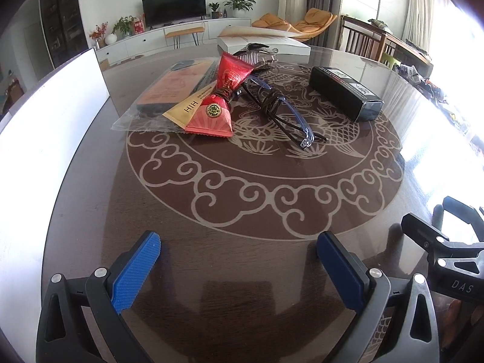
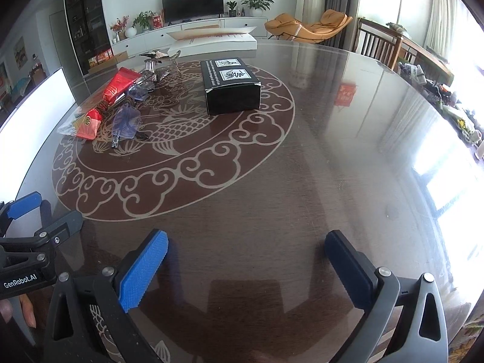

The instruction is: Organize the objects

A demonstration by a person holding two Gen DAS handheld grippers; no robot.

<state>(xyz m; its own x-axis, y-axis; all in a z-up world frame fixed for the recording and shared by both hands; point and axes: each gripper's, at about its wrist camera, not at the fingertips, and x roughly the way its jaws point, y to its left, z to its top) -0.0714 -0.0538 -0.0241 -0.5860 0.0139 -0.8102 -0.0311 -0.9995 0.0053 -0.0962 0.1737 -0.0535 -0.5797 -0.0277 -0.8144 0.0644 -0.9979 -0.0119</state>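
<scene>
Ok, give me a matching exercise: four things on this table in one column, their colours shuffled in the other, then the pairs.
Things:
1. rectangular box
2. tied candy-style packet
3. folded glasses
4. flat box at the far edge

Colours:
A. white
B. black
C. clear blue
D. red

Pairs: 1-B, 2-D, 3-C, 4-A

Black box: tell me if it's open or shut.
Shut. The black box lies flat on the table, end flaps closed.
</scene>
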